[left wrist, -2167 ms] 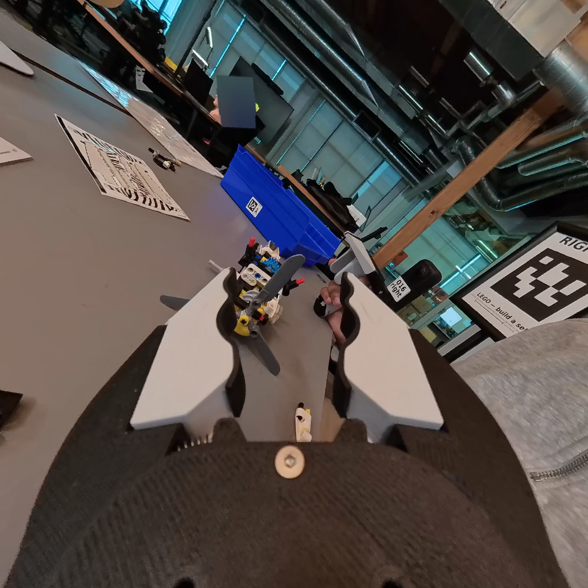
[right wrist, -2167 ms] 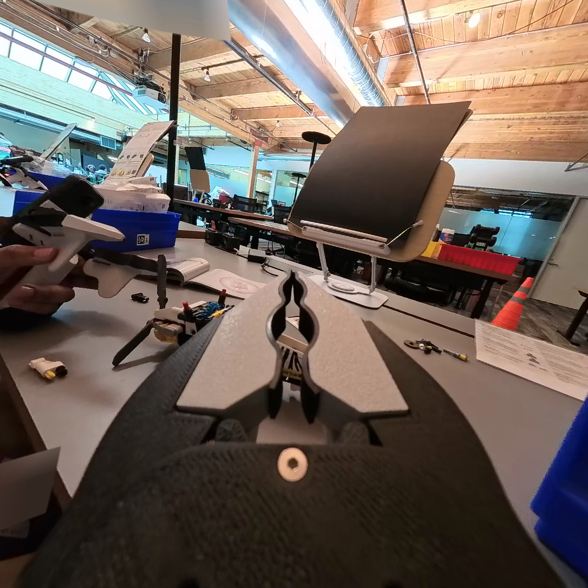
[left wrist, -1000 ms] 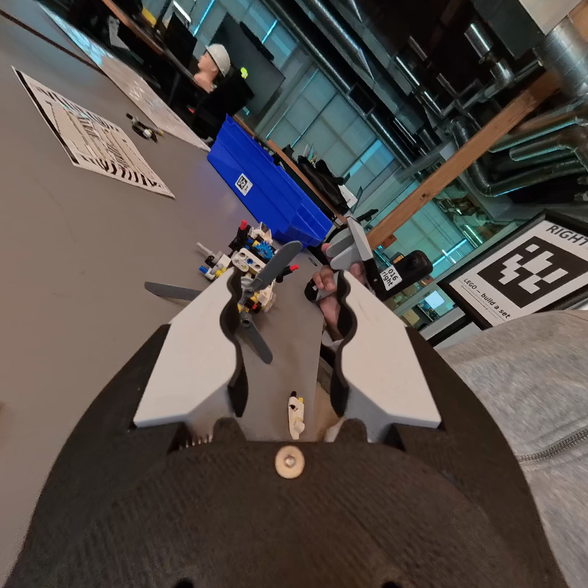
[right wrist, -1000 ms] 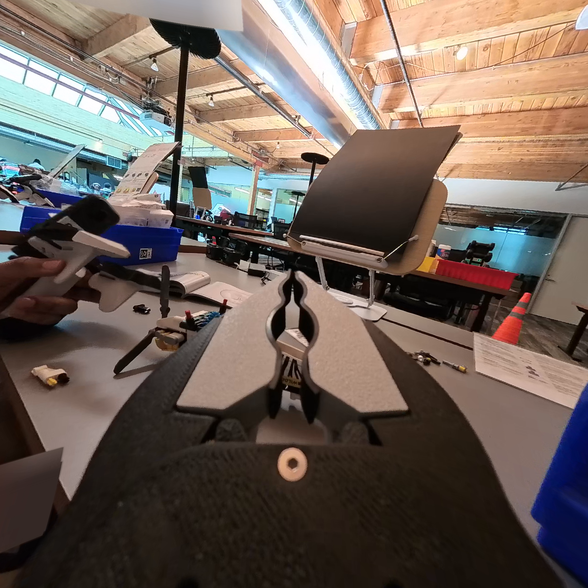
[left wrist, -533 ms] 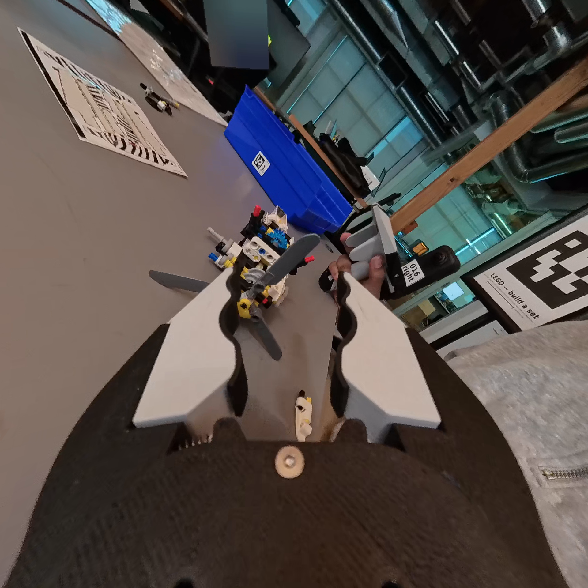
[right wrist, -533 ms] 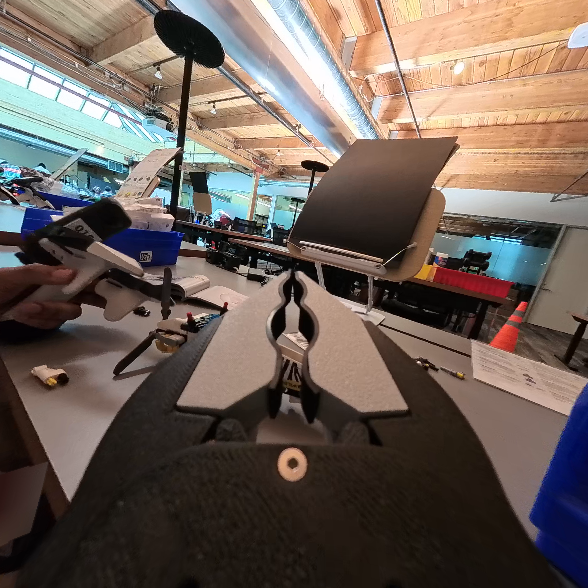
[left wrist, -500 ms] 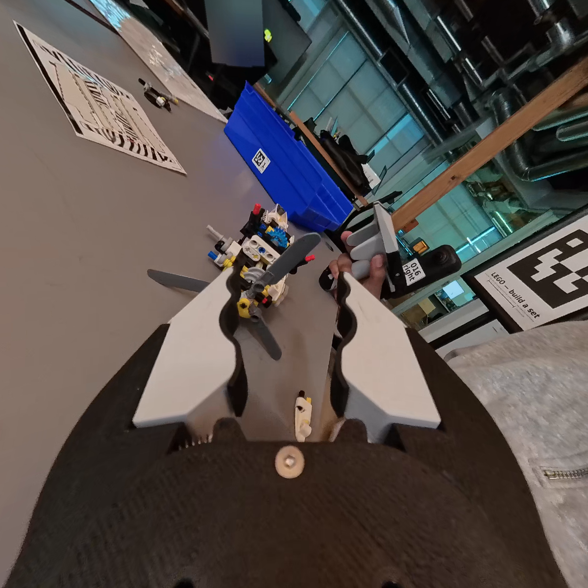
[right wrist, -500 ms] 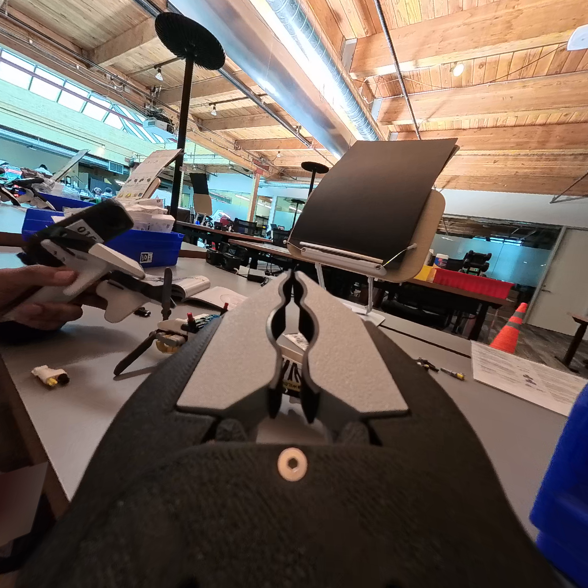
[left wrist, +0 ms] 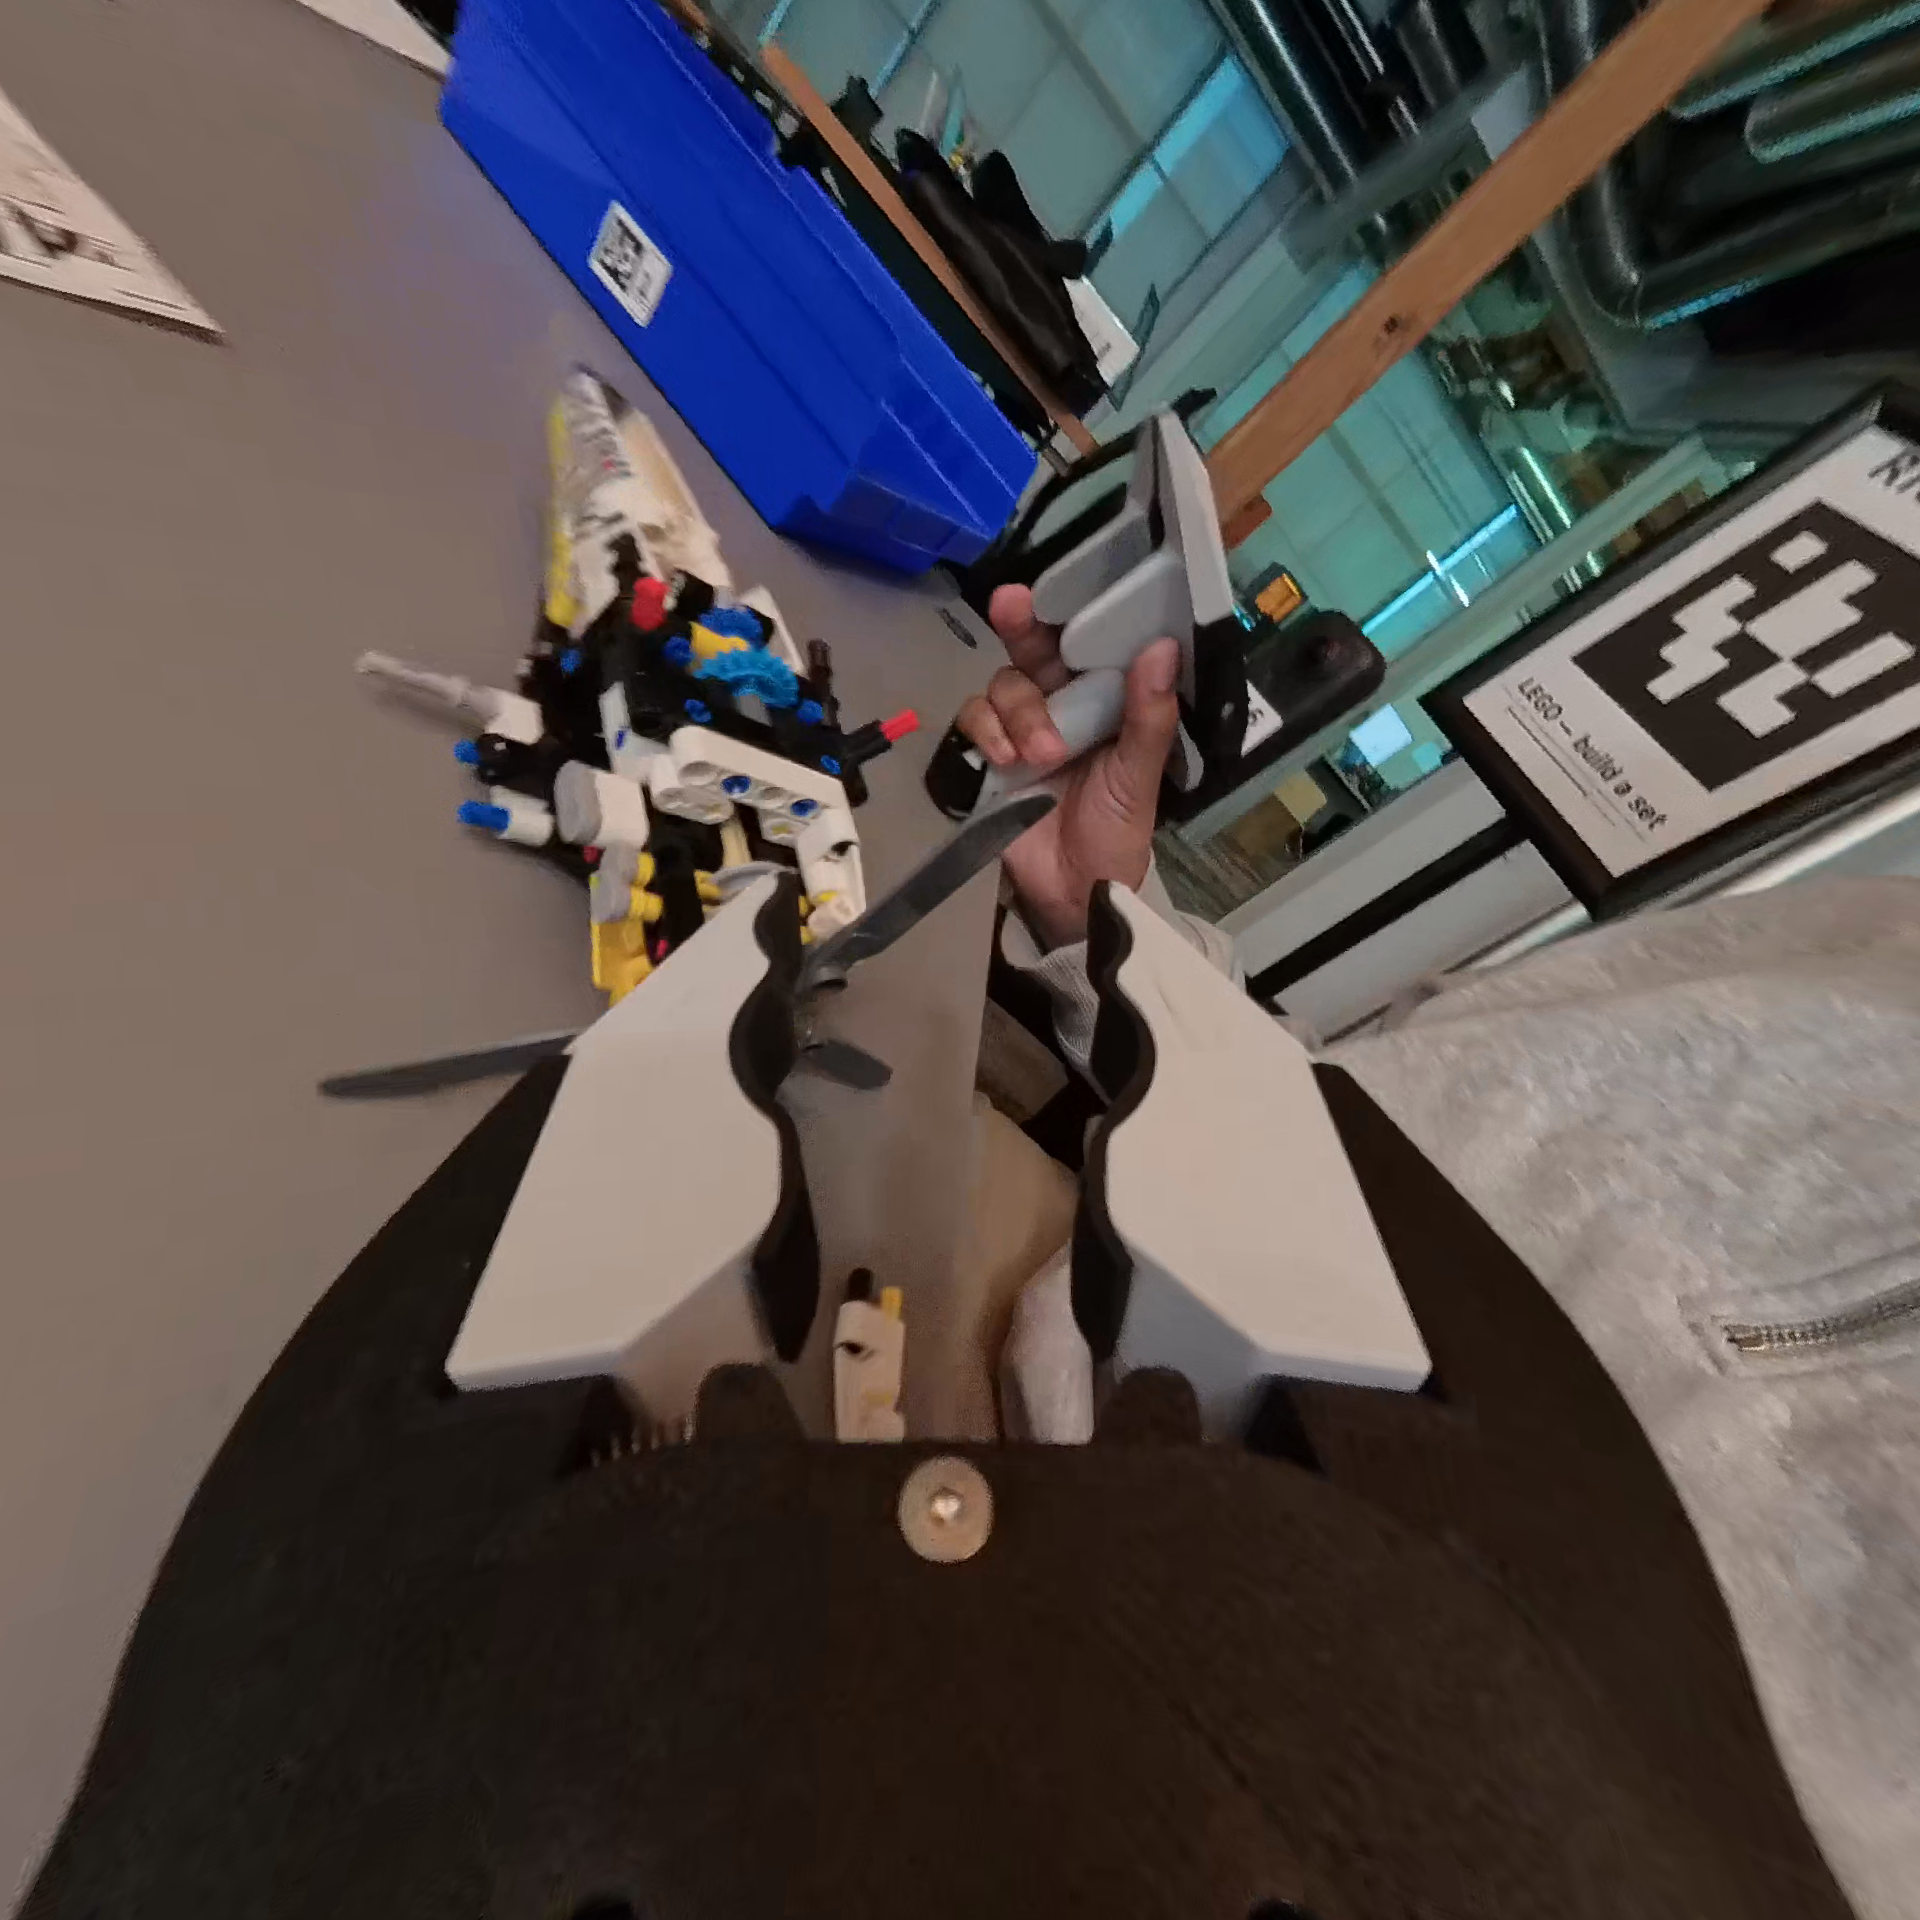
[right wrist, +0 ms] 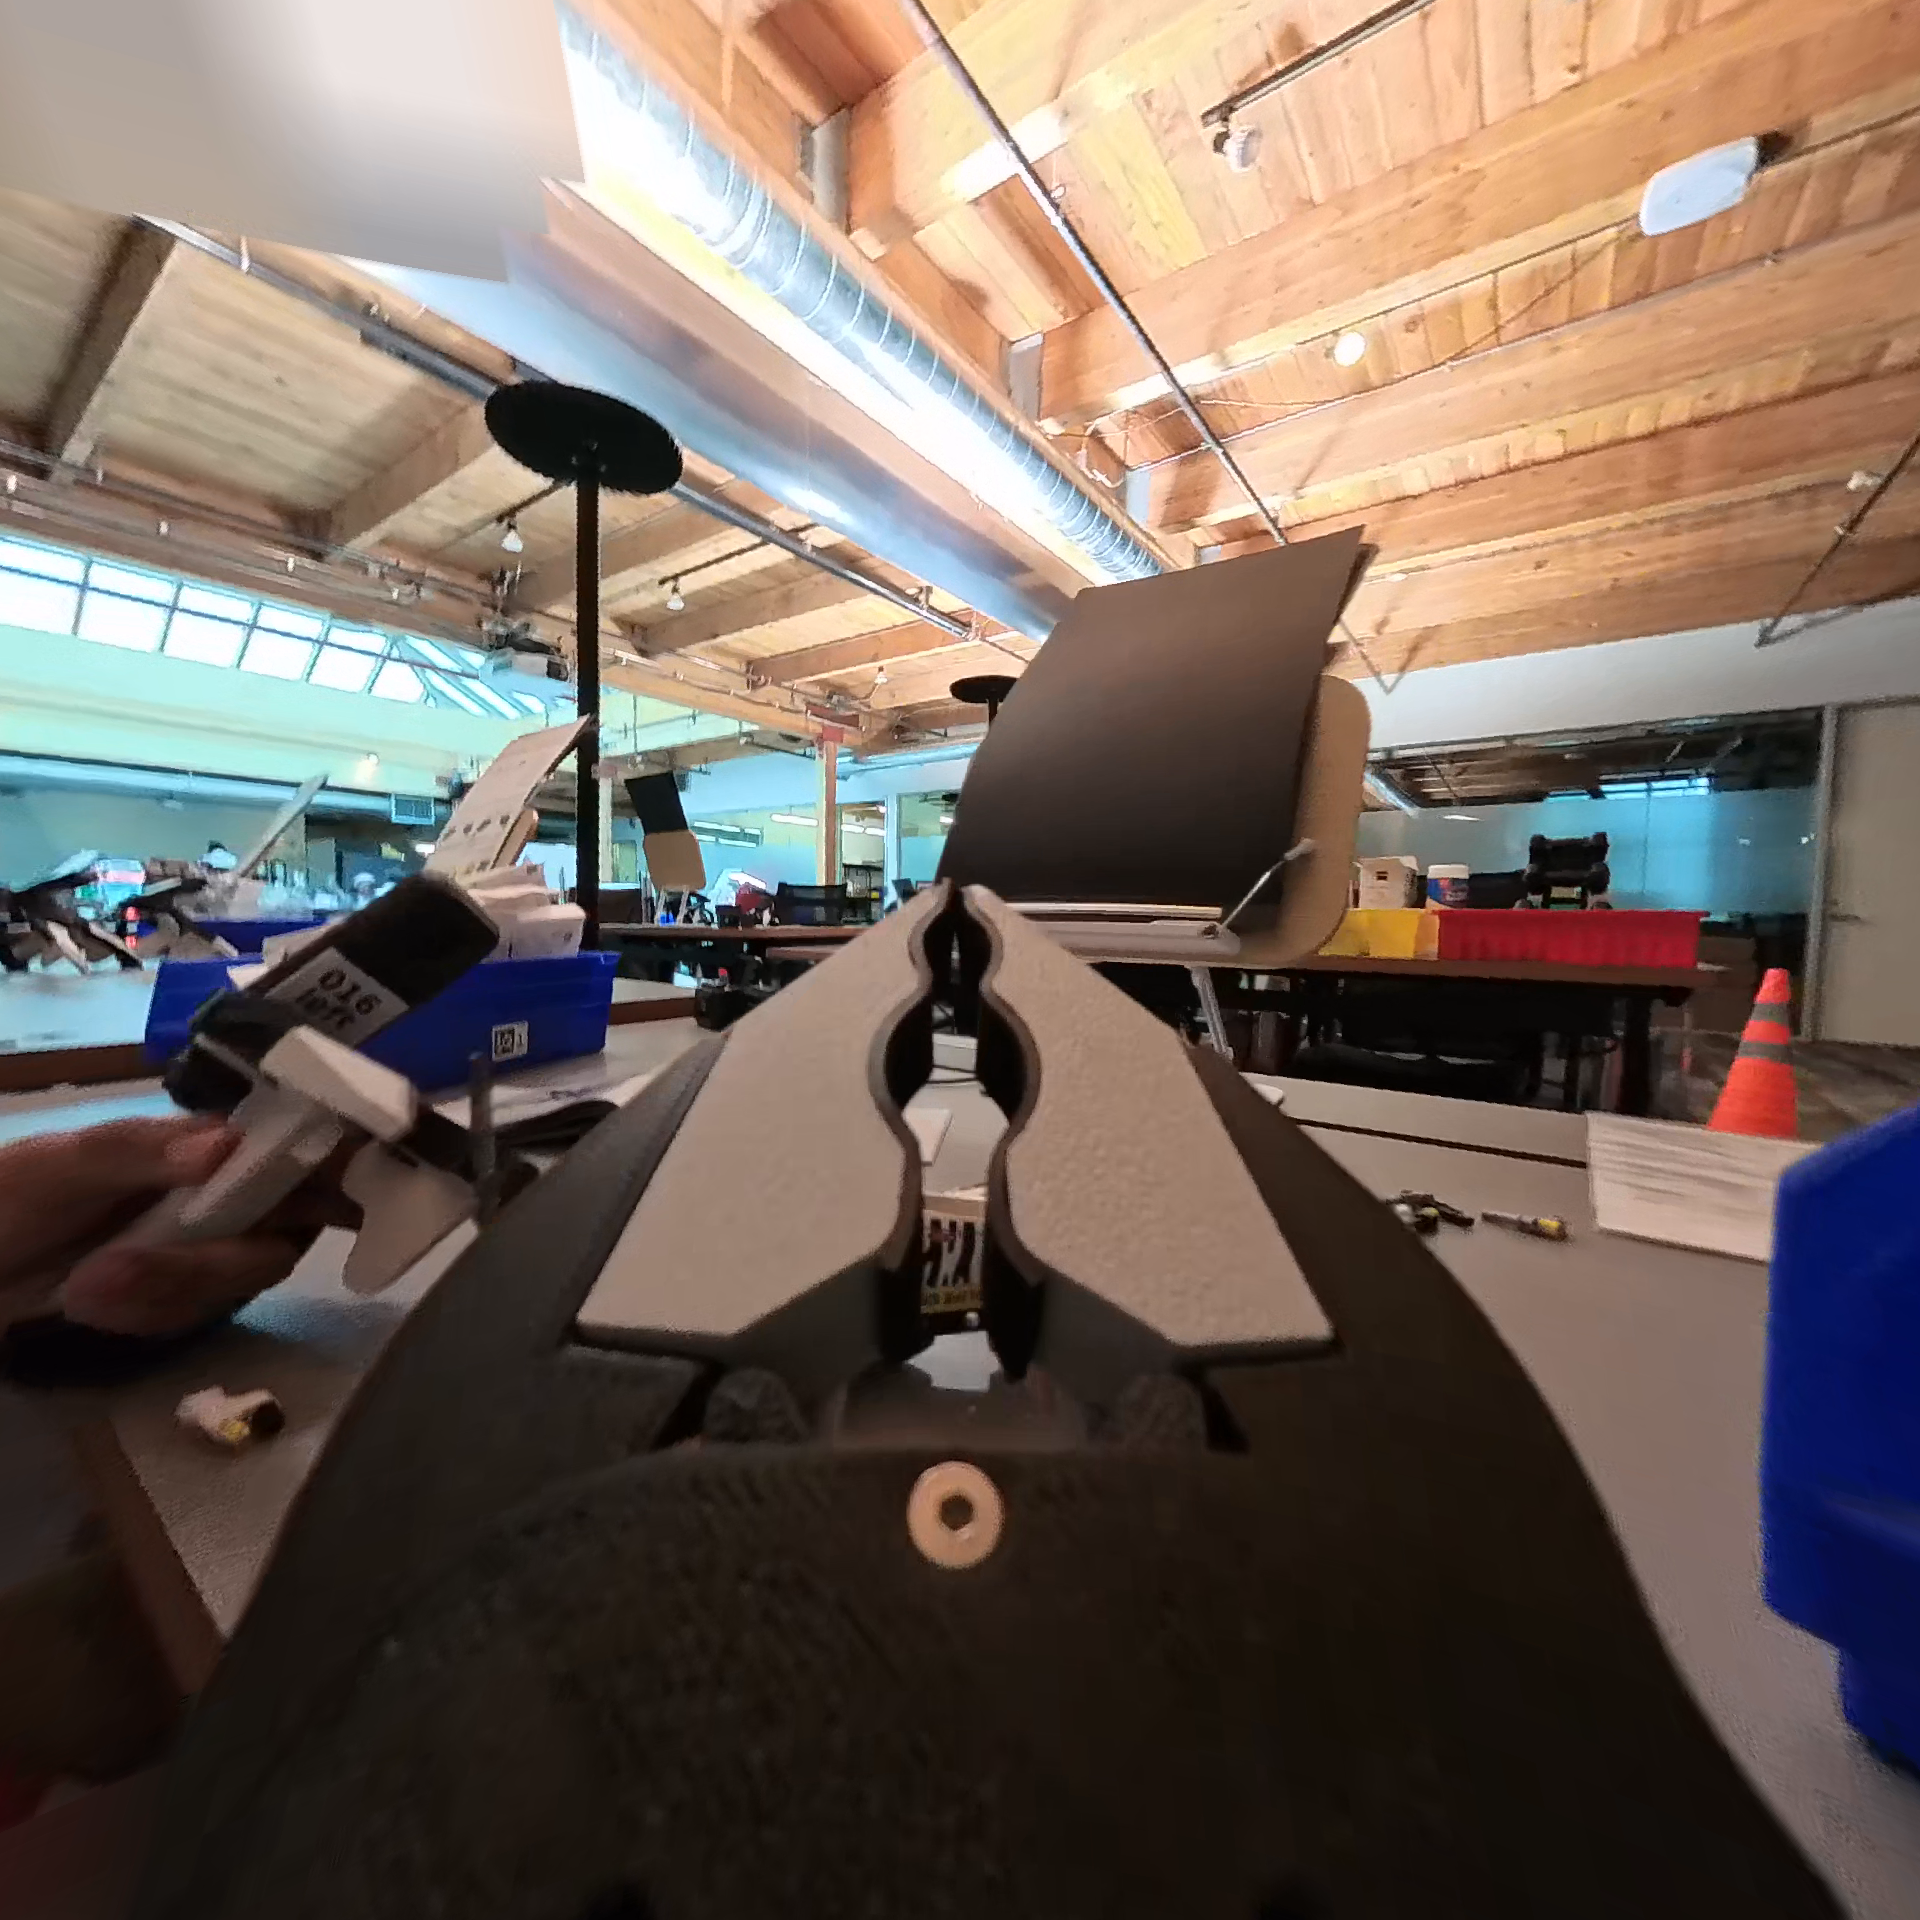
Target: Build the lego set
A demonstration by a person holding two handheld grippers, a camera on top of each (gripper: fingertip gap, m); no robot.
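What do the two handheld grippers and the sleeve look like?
Each gripper, left and right, has a textured black body with a silver centre screw, plus two pale grey wedge fingers edged by wavy black pads. A black camera sits on the handle. The person wears a grey sleeve with a zip.

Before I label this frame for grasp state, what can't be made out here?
- Lego model: left wrist view, near end hidden behind the left gripper's fingers.
- Same model: right wrist view, hidden behind the right gripper's body.
- Small white piece: partly cut off by the gripper body; blurred in the right view.
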